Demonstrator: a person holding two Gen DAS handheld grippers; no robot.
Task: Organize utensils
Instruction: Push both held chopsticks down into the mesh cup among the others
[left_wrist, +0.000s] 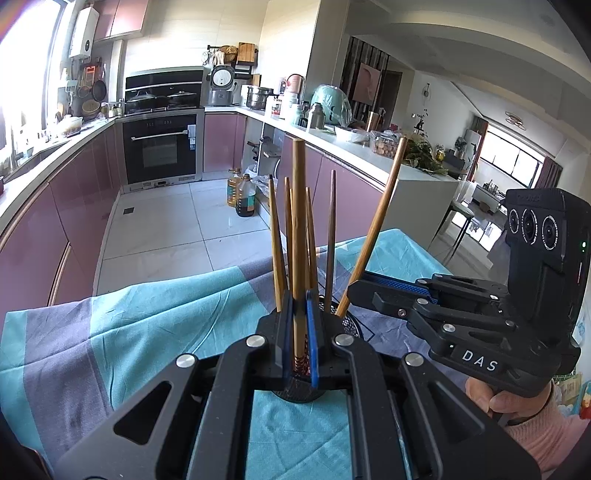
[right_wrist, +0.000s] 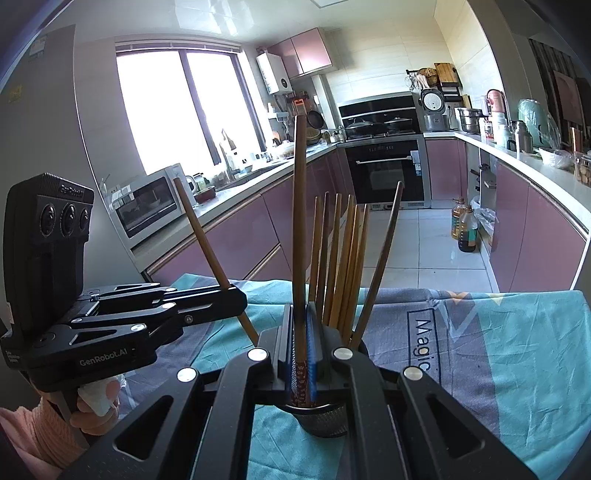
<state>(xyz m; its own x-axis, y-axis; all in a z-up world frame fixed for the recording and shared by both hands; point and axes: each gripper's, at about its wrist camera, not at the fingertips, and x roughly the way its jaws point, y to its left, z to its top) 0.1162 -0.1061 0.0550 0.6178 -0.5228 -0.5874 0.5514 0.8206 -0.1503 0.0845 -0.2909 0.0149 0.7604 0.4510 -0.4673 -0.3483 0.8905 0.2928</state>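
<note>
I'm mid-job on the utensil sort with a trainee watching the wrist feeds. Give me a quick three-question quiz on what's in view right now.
1. Multiple choice: what is between the fingers of the left gripper? A a spoon; B a chopstick; C nothing.
2. True or false: the right gripper is open and empty.
3. Fill in: the other chopsticks stand in a black mesh ____ on the cloth.

Key:
1. B.
2. False: it is shut on a second chopstick.
3. holder.
</note>
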